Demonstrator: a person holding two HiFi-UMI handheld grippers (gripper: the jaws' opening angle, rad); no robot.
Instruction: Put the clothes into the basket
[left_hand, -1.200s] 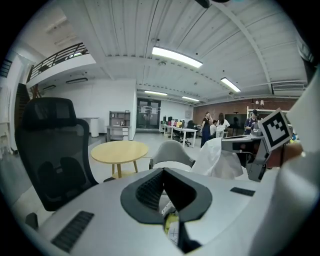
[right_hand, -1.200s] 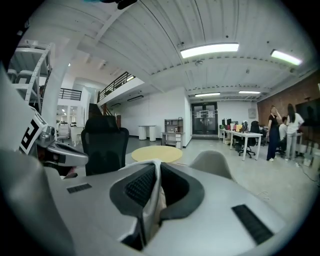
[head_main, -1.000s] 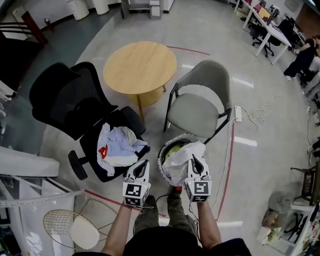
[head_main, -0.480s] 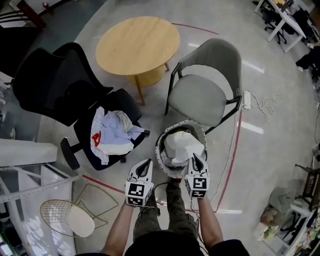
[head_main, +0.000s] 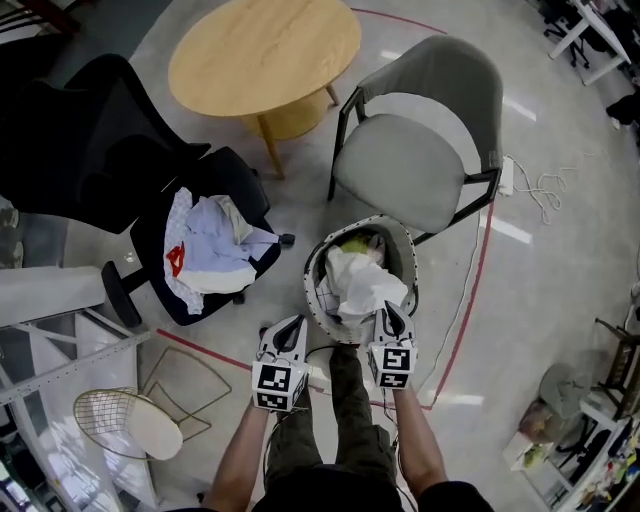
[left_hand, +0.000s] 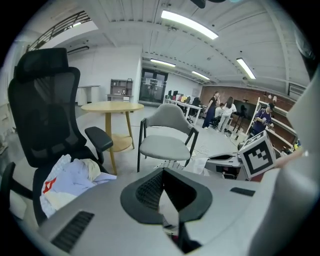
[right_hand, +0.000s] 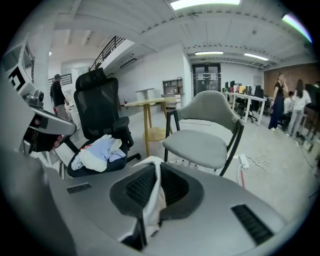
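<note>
A round white mesh basket (head_main: 309, 283) stands on the floor at the centre of the head view. It holds a crumpled white cloth (head_main: 362, 285) over something yellow-green. The right gripper (head_main: 385, 309) sits at the basket's lower right rim, its jaws pinched narrow on a fold of that white cloth (right_hand: 155, 199), which hangs down between them. The left gripper (head_main: 294, 323) is just left of the basket, near its lower left rim. Its jaws meet at the tips with nothing between them (left_hand: 161, 171). Left of the basket, a heap of pale blue and white clothes with a red mark (head_main: 208, 252) lies on the seat of a black office chair (head_main: 95, 150). A grey padded chair (head_main: 410, 170) stands directly above the basket in the head view.
</note>
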